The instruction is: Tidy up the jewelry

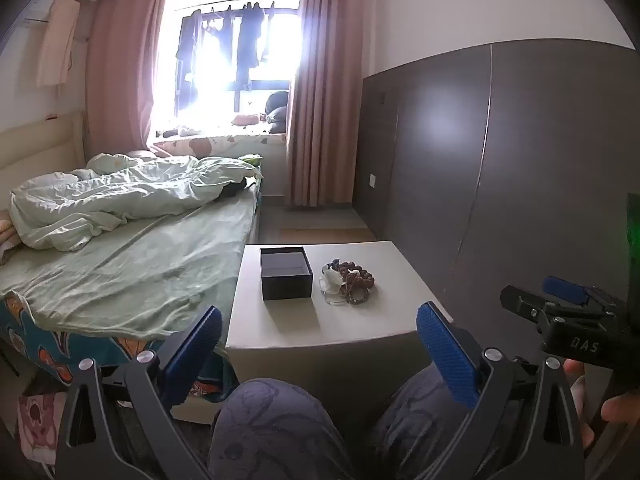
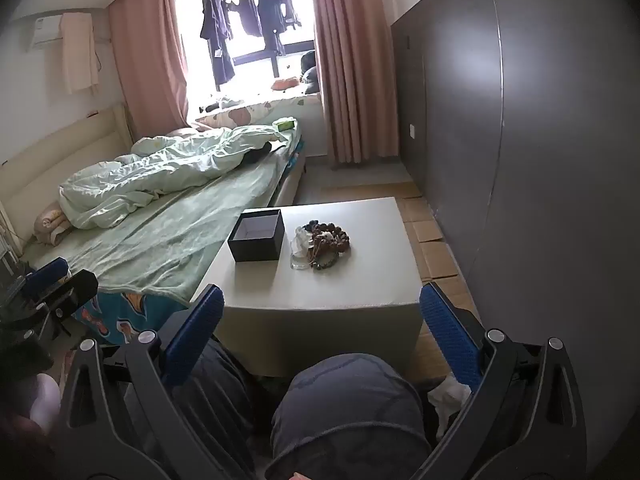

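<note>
Both grippers hover short of the counter (image 2: 360, 280).
Left gripper (image 1: 320, 344) and right gripper (image 2: 322, 320): jaws spread, empty; black box (image 2: 258, 240) and bead pile (image 2: 326, 246) lie ahead.

A rumpled green duvet (image 2: 160, 176) lies on the bed (image 2: 168, 240) beside pink curtains (image 2: 352, 80).

Right gripper (image 2: 320, 328) spread wide; black box (image 2: 258, 242) beside bead pile (image 2: 324, 246), perhaps bracelets, on table (image 2: 360, 280).
</note>
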Demonstrator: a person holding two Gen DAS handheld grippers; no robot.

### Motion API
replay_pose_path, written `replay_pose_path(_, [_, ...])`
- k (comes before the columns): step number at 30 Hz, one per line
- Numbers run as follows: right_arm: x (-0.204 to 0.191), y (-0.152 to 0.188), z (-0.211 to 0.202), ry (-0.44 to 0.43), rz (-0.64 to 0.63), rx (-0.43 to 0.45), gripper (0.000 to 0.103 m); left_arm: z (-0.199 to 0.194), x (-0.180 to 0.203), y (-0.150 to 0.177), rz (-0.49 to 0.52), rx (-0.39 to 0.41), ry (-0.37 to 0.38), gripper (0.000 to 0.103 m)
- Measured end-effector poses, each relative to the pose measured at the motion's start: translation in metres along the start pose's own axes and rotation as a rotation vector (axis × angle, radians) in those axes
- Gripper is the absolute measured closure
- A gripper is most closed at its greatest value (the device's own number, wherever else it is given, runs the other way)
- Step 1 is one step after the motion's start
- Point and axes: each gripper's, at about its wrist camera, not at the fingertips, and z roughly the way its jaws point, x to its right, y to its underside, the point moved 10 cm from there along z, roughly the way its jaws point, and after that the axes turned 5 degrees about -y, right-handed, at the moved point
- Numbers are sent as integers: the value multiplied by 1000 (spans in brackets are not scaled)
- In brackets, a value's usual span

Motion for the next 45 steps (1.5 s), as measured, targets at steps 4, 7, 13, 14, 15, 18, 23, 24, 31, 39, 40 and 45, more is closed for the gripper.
replay_pose_path(4, [-1, 0, -1, 11, -19, 0, 5, -2, 1, 0, -7, 3, 8, 9])
replay_pose_path(7, [-1, 1, 1, 11, -15, -5, 5, 4, -1, 1, -9, 3, 7, 9])
replay_pose_path(13, [2, 1, 7, 9, -7, -10, 5, 3, -7, 4, -26, -1, 15, 9])
replay_pose_path(14, [-4, 4, 5, 17, -18, -5, 5, 4, -6, 3, -31, -5, 15, 9])
replay_pose_path(15, [-3, 2, 1, 20, -18, -5, 5, 4, -6, 4, -28, -5, 15, 9])
replay_pose_path(18, [-2, 0, -2, 20, -16, 0, 5, 4, -7, 3, -30, -2, 16, 9])
replay_pose_path(23, [-1, -1, -4, 30, -25, 5, 5, 7, -7, 5, -31, -9, 18, 9])
replay_pose_path(24, [0, -1, -4, 31, -26, 5, 5, 7, -7, 6, -30, -10, 19, 9])
replay_pose_path(31, [0, -2, 0, 40, -33, 3, 5, 13, -7, 5, -35, -17, 17, 9])
replay_pose_path(39, [0, -3, 0, 43, -38, 1, 5, 13, -11, 5, -51, -21, 18, 9])
replay_pose_path(40, [0, -3, 0, 43, -36, 0, 5, 12, -12, 5, -51, -21, 19, 9])
replay_pose_path(45, [1, -4, 2, 43, -37, 3, 5, 12, -12, 5, -48, -24, 17, 9])
